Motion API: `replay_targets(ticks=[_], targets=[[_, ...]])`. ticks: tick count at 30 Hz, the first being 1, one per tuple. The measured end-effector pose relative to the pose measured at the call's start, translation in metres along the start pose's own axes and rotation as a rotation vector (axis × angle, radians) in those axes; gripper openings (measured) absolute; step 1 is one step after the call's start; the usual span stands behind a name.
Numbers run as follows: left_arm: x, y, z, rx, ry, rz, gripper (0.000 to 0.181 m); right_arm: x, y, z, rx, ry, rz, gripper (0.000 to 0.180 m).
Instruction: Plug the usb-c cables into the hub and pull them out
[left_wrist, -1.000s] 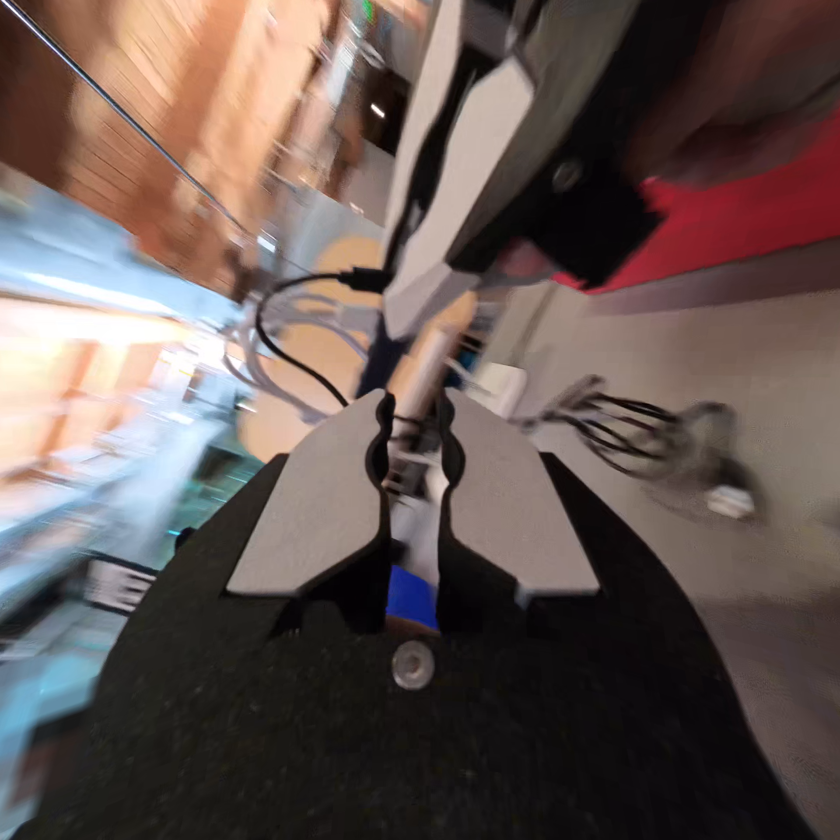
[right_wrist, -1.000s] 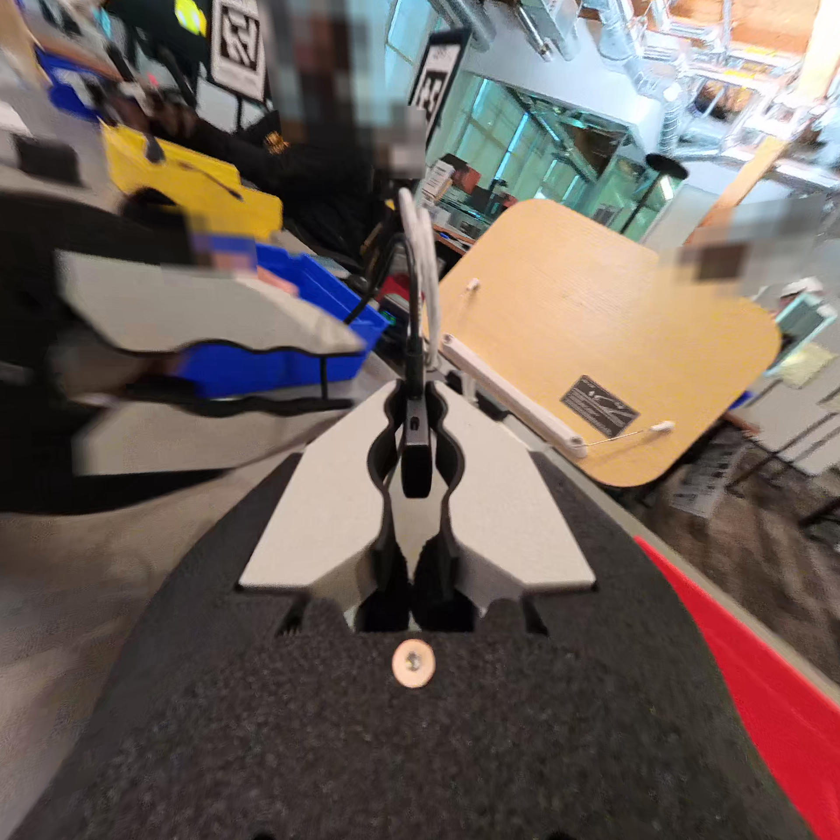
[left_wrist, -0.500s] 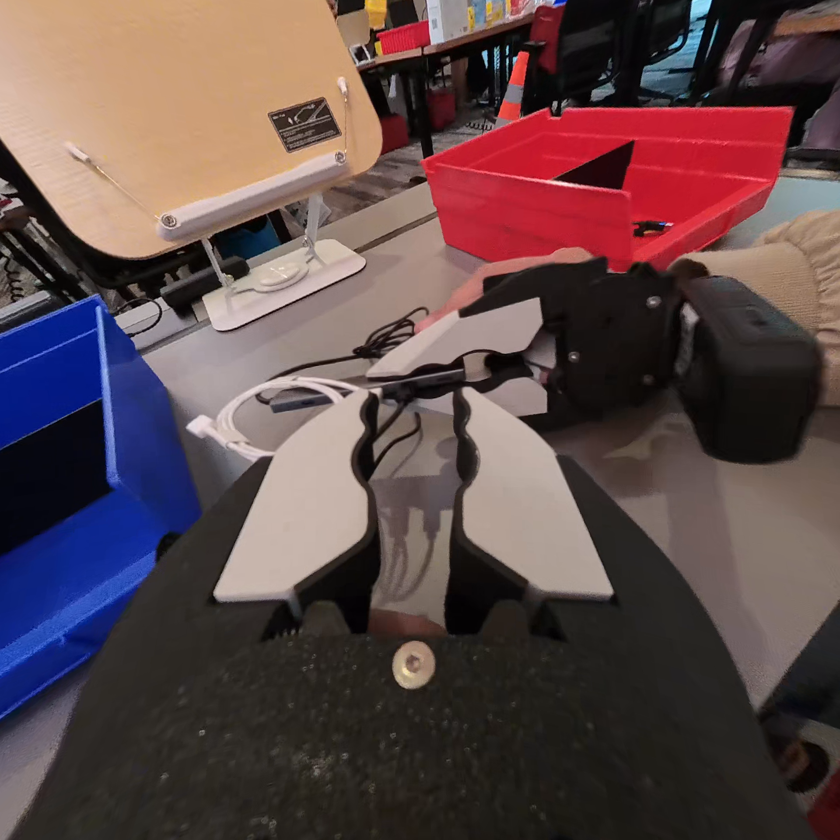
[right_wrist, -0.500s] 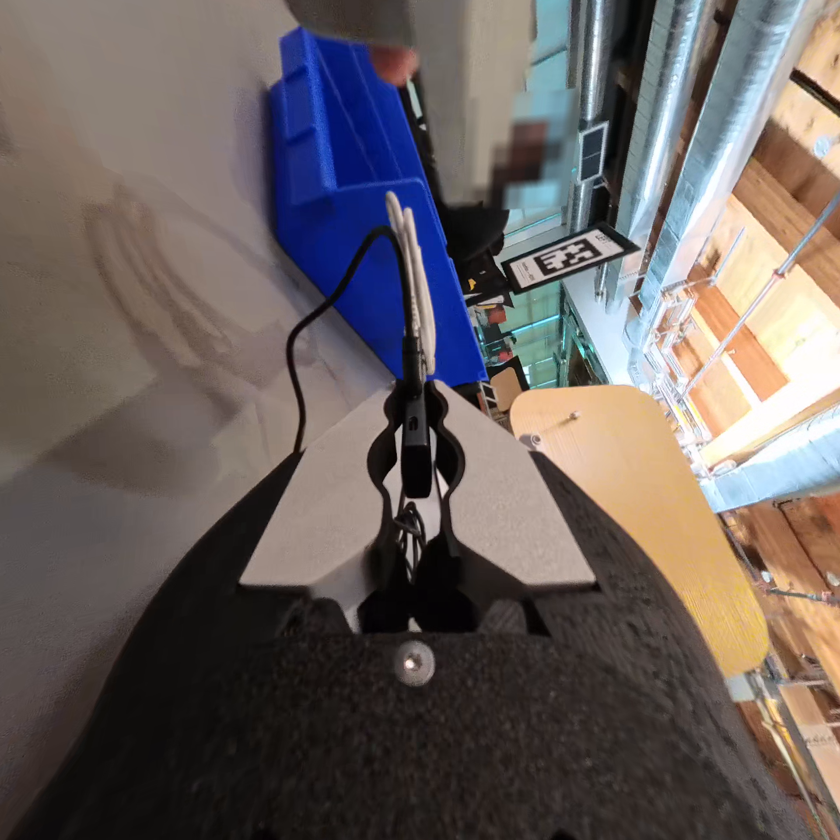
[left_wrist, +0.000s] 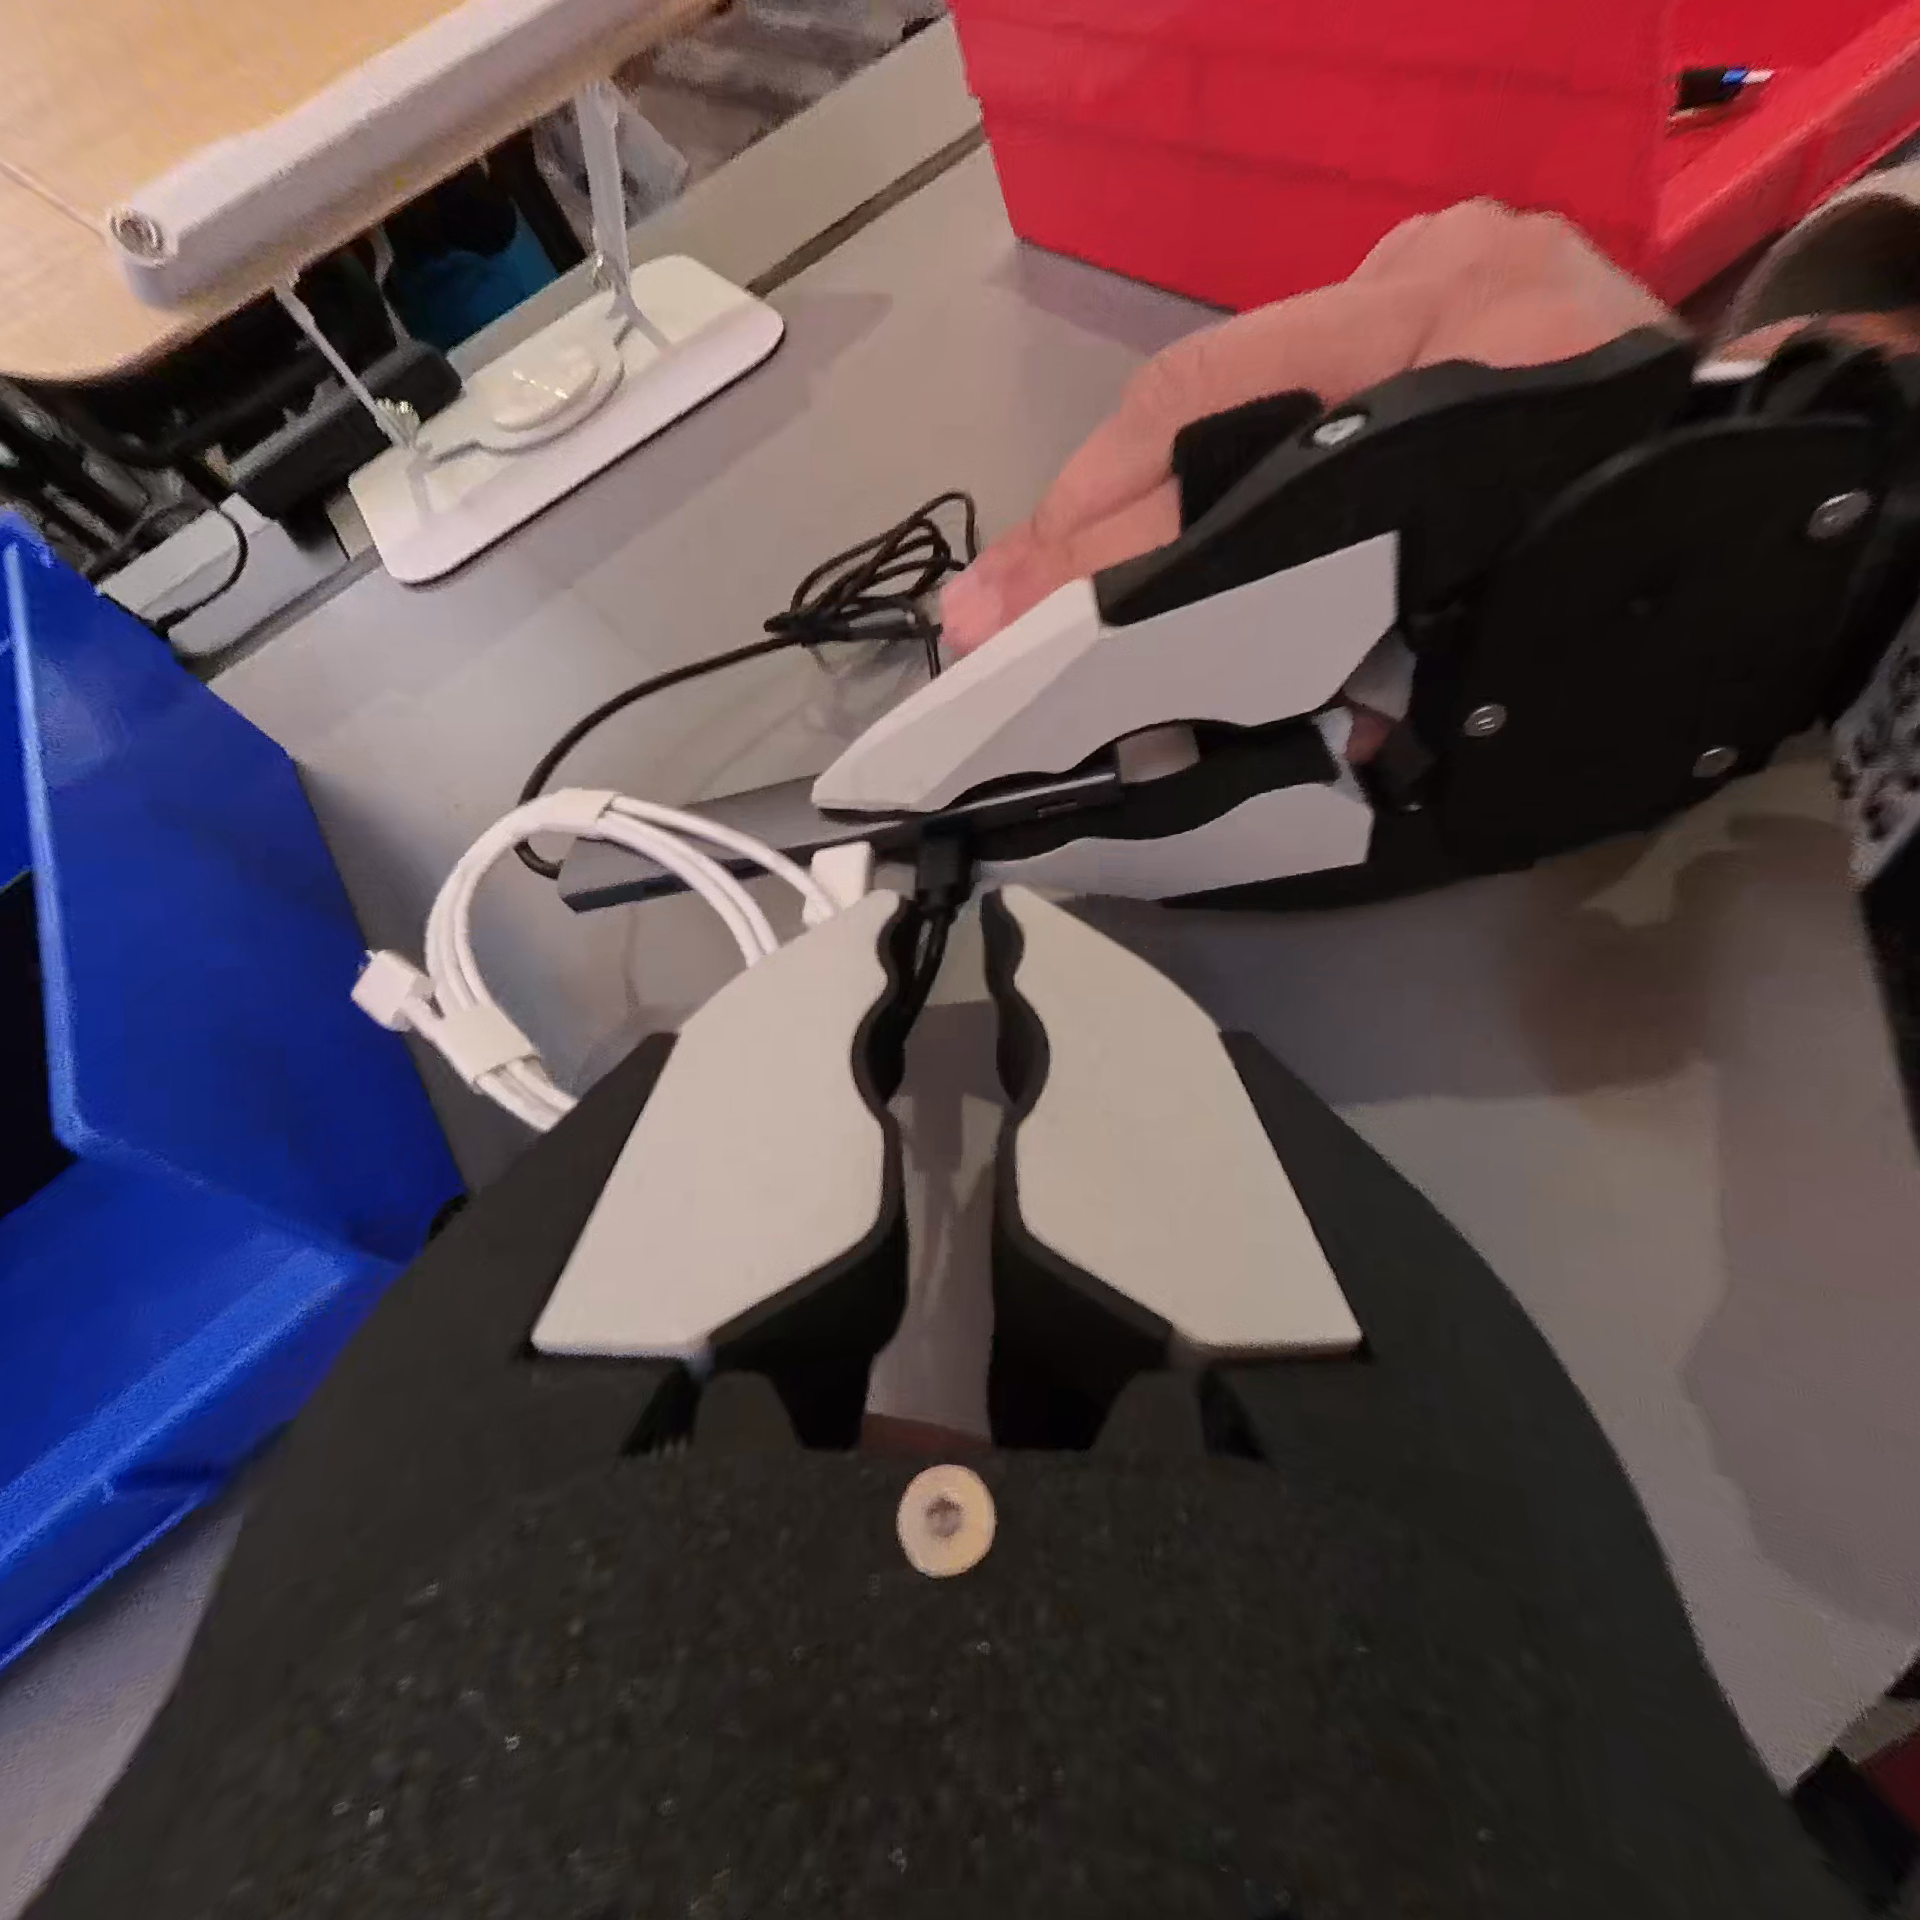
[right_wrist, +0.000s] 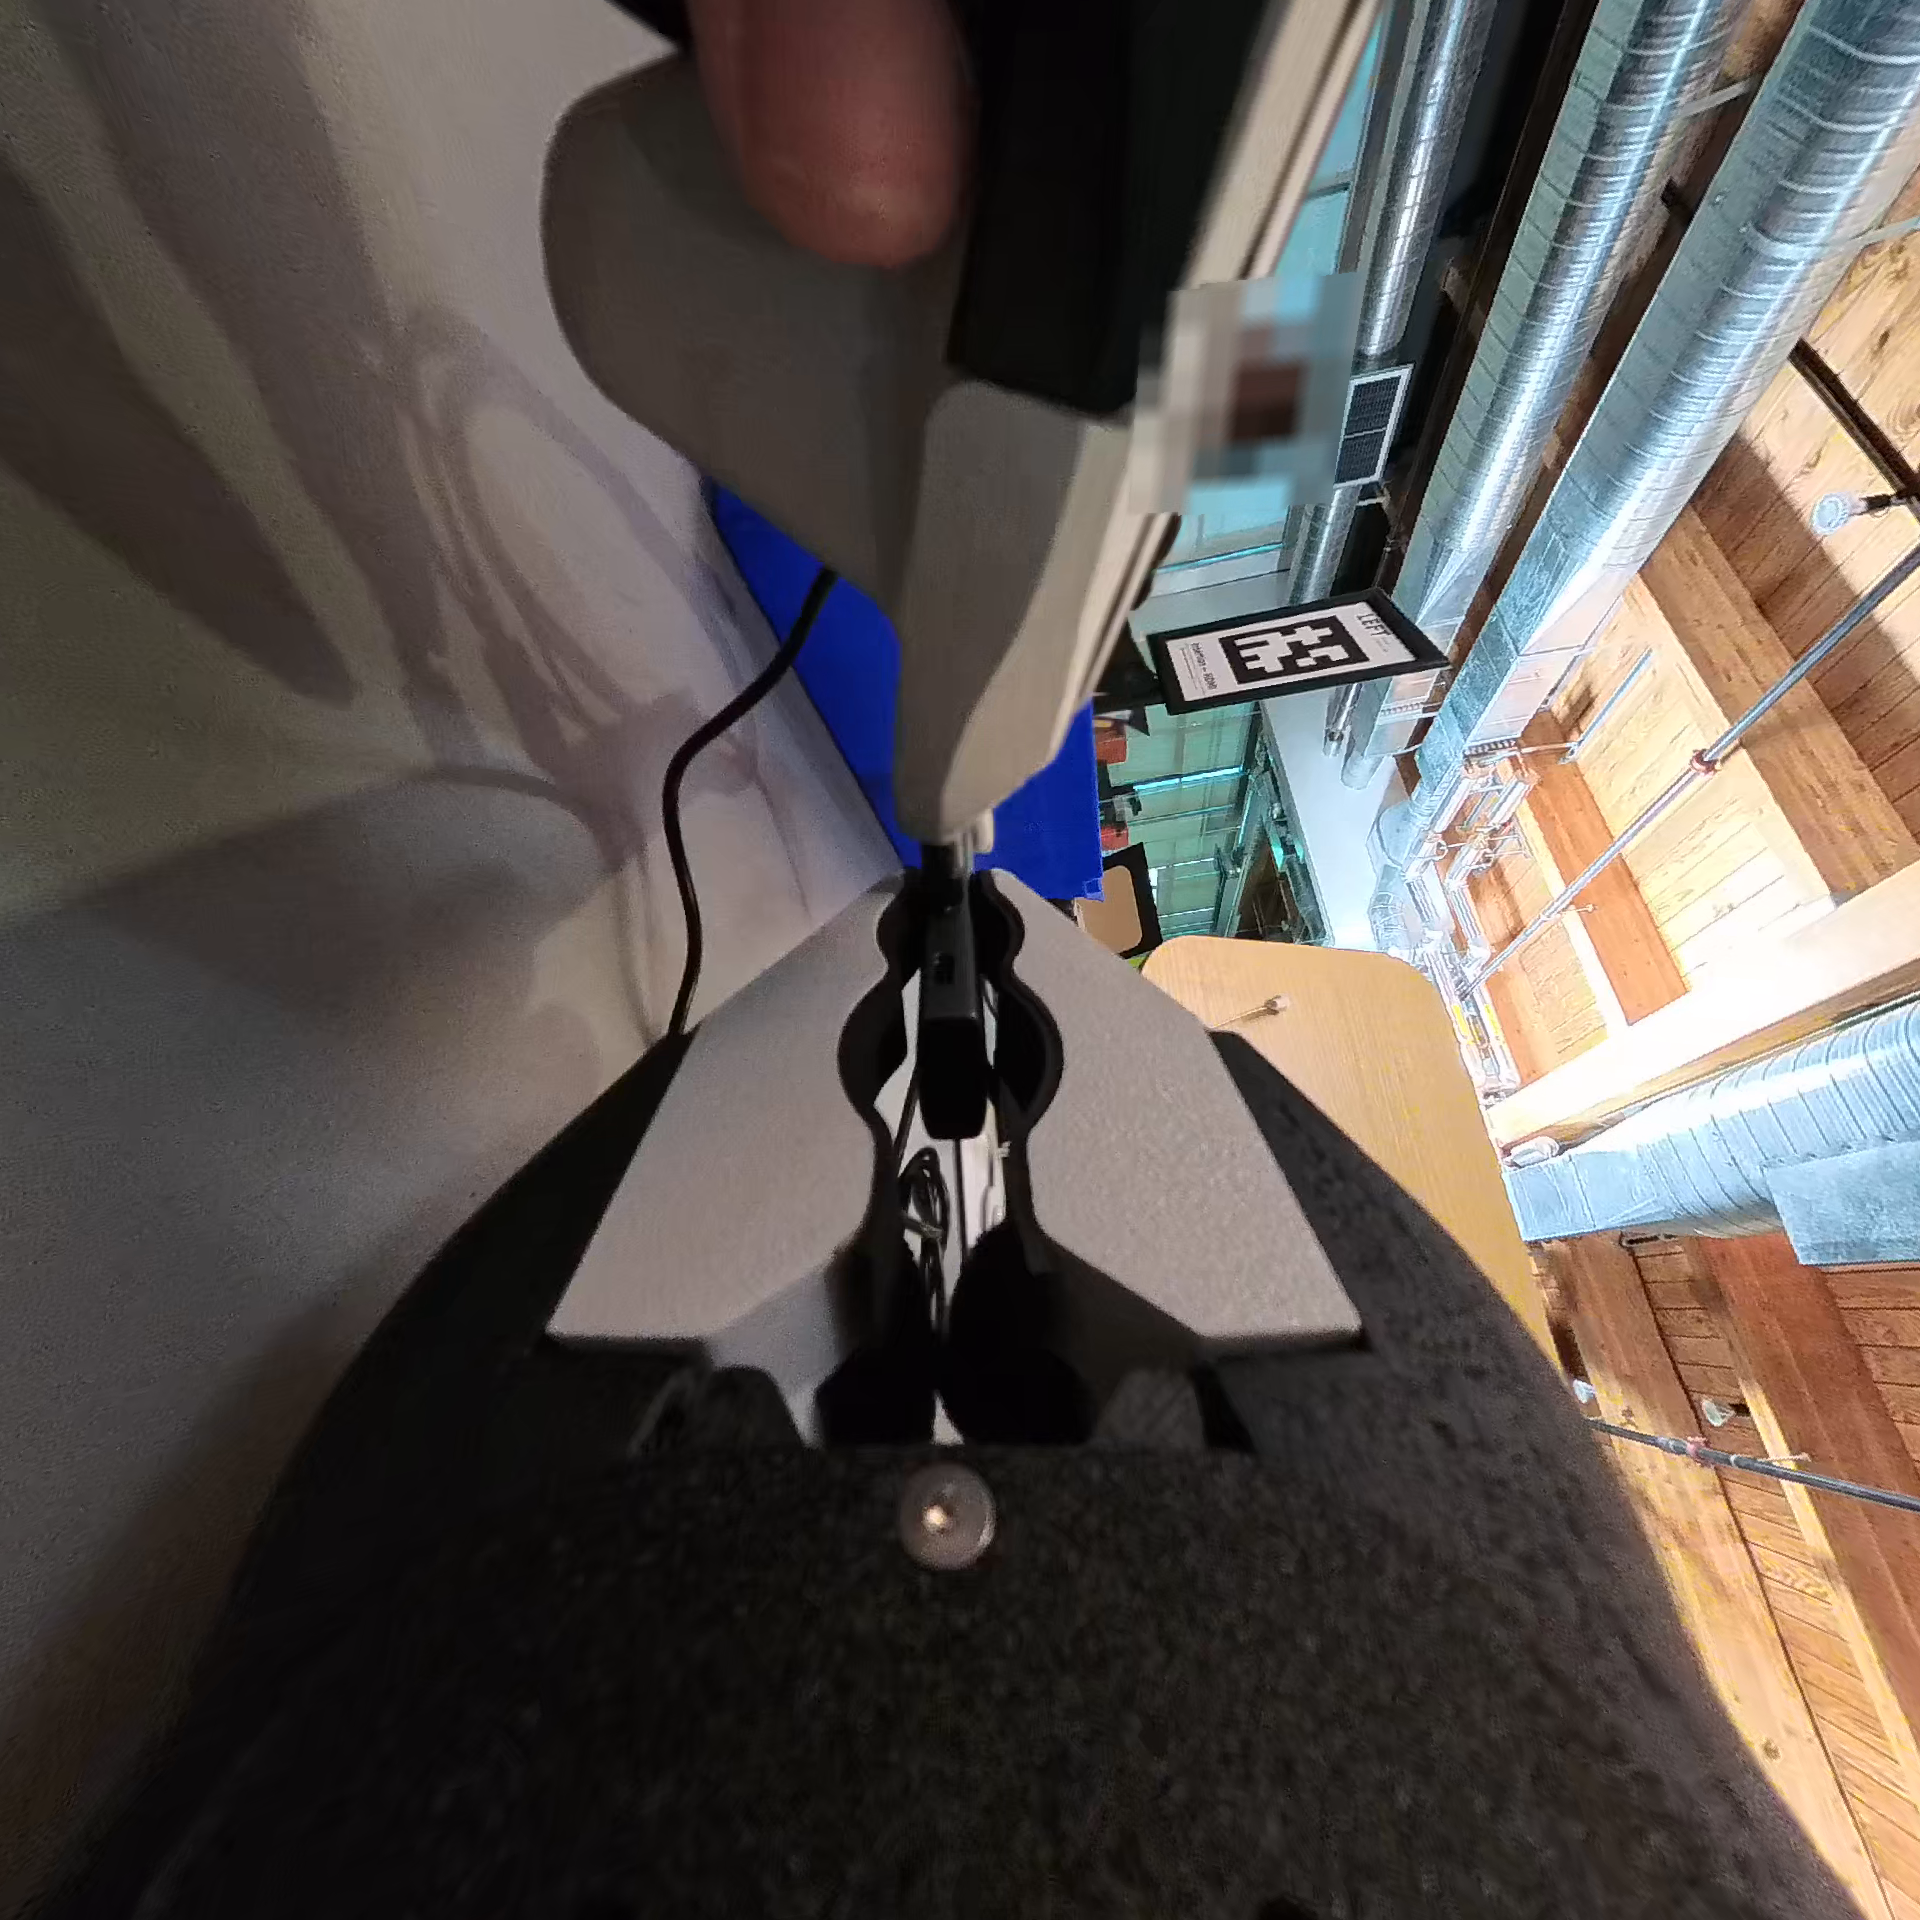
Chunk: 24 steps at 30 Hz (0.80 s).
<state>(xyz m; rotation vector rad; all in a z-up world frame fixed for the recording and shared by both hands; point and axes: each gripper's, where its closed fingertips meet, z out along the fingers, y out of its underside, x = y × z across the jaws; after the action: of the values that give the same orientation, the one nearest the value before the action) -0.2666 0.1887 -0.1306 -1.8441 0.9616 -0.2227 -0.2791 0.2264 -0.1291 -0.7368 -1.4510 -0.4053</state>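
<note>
A slim dark grey hub (left_wrist: 644, 883) is held level just above the grey table by my right gripper (left_wrist: 935, 821), which is shut on it from the right. A white cable (left_wrist: 623, 862) in a coil and a black USB-C plug (left_wrist: 940, 873) both sit in the hub's near side. My left gripper (left_wrist: 940, 920) is open, its tips just behind the black plug, with the black cable running between the fingers. In the right wrist view the hub (right_wrist: 951, 1039) shows edge-on between the shut fingers, and the left gripper (right_wrist: 951, 831) comes in from above.
A blue bin (left_wrist: 156, 1039) stands close on the left and a red bin (left_wrist: 1351, 125) at the back right. A wooden board on a white stand (left_wrist: 561, 384) is at the back. A loose bundle of black cable (left_wrist: 883, 582) lies behind the hub. My two grippers' fingertips are within a few centimetres of each other.
My left gripper has swung round to face the table and moved in close to the black plug at the hub. My right gripper has rolled over and stays shut on the hub.
</note>
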Motion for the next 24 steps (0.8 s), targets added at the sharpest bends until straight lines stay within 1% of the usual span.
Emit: replay_targets(ticks=[3, 8, 11, 13, 15, 17, 19, 20, 21, 24], targets=[[-0.001, 0.006, 0.003, -0.015, 0.007, -0.037, 0.005, -0.002, -0.001, 0.0, -0.001, -0.006, -0.011, 0.008], [-0.001, 0.006, 0.001, 0.004, 0.026, -0.081, 0.004, -0.005, 0.0, 0.001, 0.01, -0.019, 0.004, 0.009], [-0.002, 0.003, -0.004, 0.026, 0.038, -0.114, 0.004, -0.009, 0.026, 0.005, -0.089, -0.034, 0.008, 0.009], [-0.002, 0.004, -0.008, 0.019, 0.051, -0.114, 0.004, -0.006, 0.035, 0.005, -0.099, -0.035, 0.072, 0.008], [0.006, 0.01, -0.008, 0.006, 0.101, -0.104, 0.004, -0.005, 0.035, 0.005, -0.092, -0.034, 0.109, 0.009], [0.017, 0.029, -0.003, -0.079, 0.153, -0.087, 0.004, -0.005, 0.034, 0.004, -0.086, -0.029, 0.085, 0.009], [0.02, 0.033, 0.0, -0.076, 0.157, -0.088, 0.004, -0.008, 0.029, 0.003, -0.057, -0.042, 0.074, 0.009], [0.019, 0.029, -0.001, -0.054, 0.152, -0.084, 0.011, -0.008, 0.027, 0.003, -0.049, -0.041, 0.061, 0.009], [0.016, 0.023, -0.003, -0.024, 0.13, -0.079, 0.024, -0.009, 0.026, 0.003, -0.048, -0.044, 0.046, 0.009], [0.0, 0.004, -0.012, 0.071, 0.053, -0.079, 0.028, -0.02, 0.017, -0.002, 0.018, -0.092, -0.013, 0.009]])
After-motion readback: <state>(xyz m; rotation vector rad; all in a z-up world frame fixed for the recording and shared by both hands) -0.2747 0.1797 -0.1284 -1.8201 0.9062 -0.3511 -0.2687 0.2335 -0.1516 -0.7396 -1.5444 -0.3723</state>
